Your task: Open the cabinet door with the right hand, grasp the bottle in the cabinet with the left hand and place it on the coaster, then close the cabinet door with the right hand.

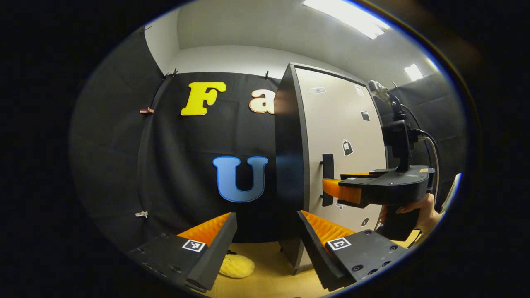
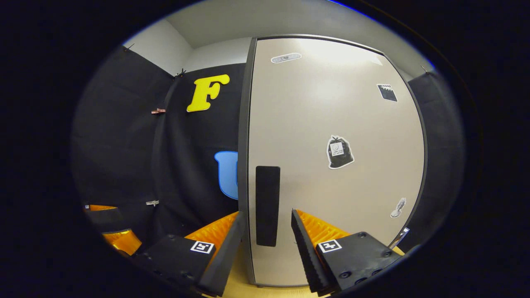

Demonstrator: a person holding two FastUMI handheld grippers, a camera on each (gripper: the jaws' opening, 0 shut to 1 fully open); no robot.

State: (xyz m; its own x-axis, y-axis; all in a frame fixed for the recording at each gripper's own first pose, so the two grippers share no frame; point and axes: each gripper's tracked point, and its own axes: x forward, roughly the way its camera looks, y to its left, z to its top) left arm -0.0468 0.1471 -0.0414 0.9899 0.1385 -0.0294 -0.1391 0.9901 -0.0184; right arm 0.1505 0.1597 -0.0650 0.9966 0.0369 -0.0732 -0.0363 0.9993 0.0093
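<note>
The tall cabinet's smooth beige door (image 2: 331, 165) stands shut, its flat black bar handle (image 2: 267, 205) just ahead of the right gripper (image 2: 265, 240) — fingers spread wide, ribbed pads apart. The left gripper (image 1: 267, 244) gapes wide too — above a pale wooden table (image 1: 269, 277) bearing a bumpy yellow round thing (image 1: 237, 266).

The left hand-held gripper (image 1: 265, 248) has two wedge-shaped fingers with ribbed inner pads, each on a black block carrying a white square marker and dark round screws. The right hand-held gripper (image 2: 265, 248) is built alike. In the left gripper view its flat black body carries a black camera post with looping black cables, above a black grip held by a hand (image 1: 422, 211).
</note>
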